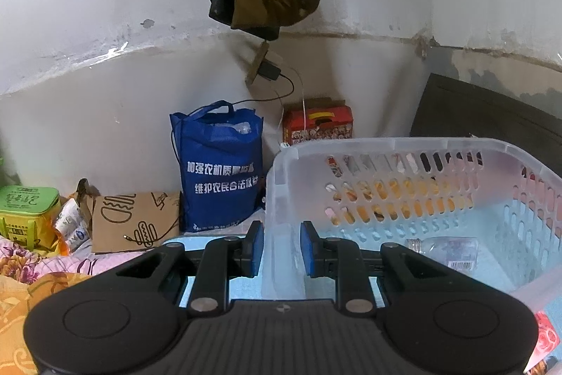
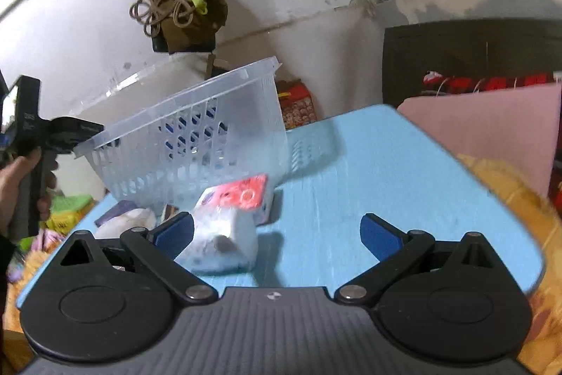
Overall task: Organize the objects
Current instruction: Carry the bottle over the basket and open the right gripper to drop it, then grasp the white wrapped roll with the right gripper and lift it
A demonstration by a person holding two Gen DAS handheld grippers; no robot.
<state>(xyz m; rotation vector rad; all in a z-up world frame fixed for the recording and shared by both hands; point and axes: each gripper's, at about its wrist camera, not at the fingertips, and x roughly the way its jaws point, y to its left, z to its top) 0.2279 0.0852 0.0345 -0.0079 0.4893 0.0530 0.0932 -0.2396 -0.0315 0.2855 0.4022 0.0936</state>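
The translucent plastic basket [image 1: 404,185], its walls pierced with rows of oval slots, is tipped up on the pale blue counter [image 2: 386,171], one end raised so its open mouth leans over. The left gripper [image 1: 280,248] has its blue-padded fingers [image 1: 255,248] closed on the basket's thin corner wall, one pad inside and one outside. From the right wrist view a bare hand [image 2: 14,185] wraps that tool's black handle at the left edge, holding it upright beside the basket rim. Inside the basket a clear plastic bottle [image 1: 446,250] lies on its side, cap off, with a barcode label I can't read.

The right gripper [image 2: 277,236] hangs low over the counter with its fingers spread wide apart, gripping nothing. Between them, nearer the left finger, lies a soft white tissue pack [image 2: 221,245] in crinkled film, and just behind it, touching, a second pack printed with red and pink flowers [image 2: 246,195], close under the basket's lifted edge.

Against the wall stands a blue fabric bag [image 1: 221,167] with white Chinese lettering, next to a brown cardboard piece [image 1: 135,222] drawn with burger and hot-dog outlines
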